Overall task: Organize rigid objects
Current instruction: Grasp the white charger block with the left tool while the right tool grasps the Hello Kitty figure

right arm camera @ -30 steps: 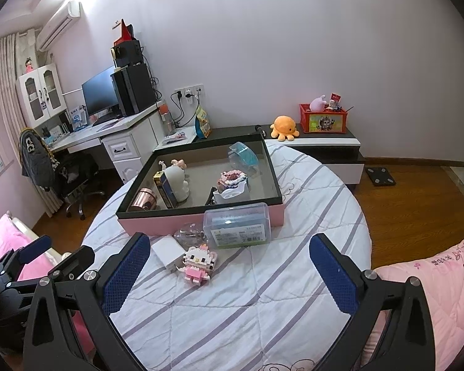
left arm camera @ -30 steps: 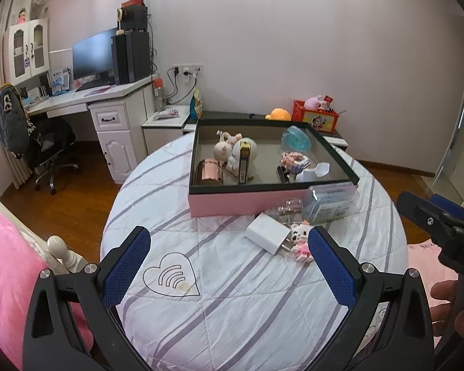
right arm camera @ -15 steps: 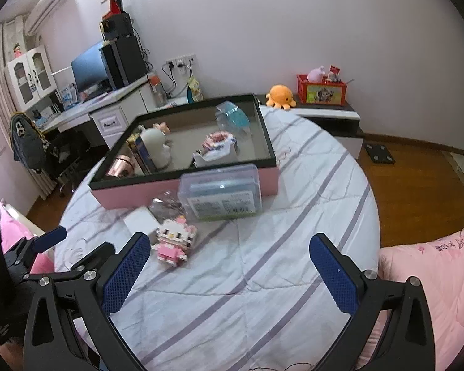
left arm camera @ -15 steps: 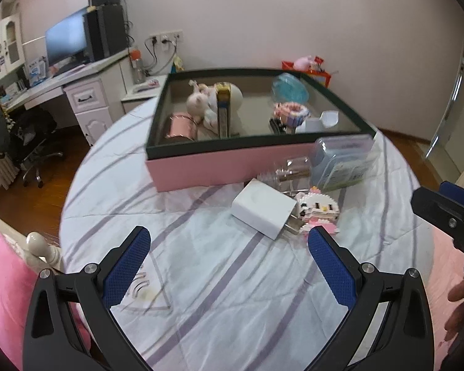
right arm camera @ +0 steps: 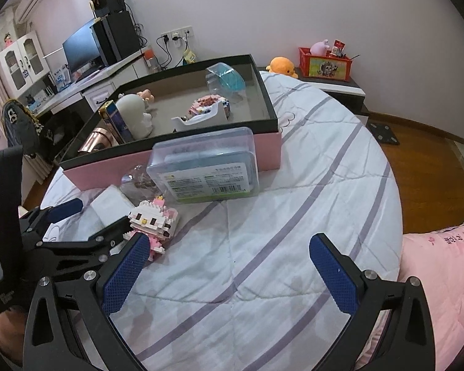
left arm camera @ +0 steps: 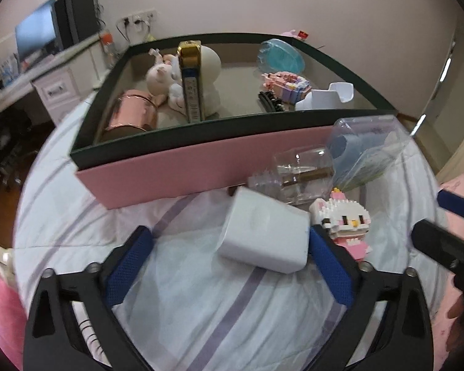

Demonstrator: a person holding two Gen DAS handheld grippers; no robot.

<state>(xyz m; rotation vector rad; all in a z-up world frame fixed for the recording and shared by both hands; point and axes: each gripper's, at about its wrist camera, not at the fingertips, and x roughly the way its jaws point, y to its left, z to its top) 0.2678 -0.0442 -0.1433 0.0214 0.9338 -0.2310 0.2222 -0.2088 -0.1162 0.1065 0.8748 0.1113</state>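
Observation:
A white charger block (left arm camera: pixel 263 238) lies on the striped round bedspread (left arm camera: pixel 201 309) in front of the pink box (left arm camera: pixel 182 167). My left gripper (left arm camera: pixel 229 242) is low around it and its jaws are closing. The right pad (left arm camera: pixel 324 256) sits at the block's edge and the left pad (left arm camera: pixel 130 262) stands well clear. Beside the block are a cat brick figure (left arm camera: pixel 346 222), a clear bottle (left arm camera: pixel 303 170) and a clear plastic case (right arm camera: pixel 207 167). My right gripper (right arm camera: pixel 230 249) hangs open over bare cloth, its left finger next to the cat figure (right arm camera: pixel 153 219). The left gripper (right arm camera: pixel 96 213) also shows at the left of the right wrist view.
The pink box's dark rim (right arm camera: pixel 267 99) frames a rose-gold tin (left arm camera: pixel 130 117), white figures (left arm camera: pixel 207 71), a blue dish (left arm camera: pixel 280 55) and a brick model (left arm camera: pixel 286 83). A desk with a monitor (right arm camera: pixel 80 46) stands at the back left, a low cabinet (right arm camera: pixel 334 83) at the back right, and pink bedding (right arm camera: pixel 442 262) lies to the right.
Both grippers have come down and closer to the items in front of the box. The left gripper now straddles the white charger block and its jaws stand narrower.

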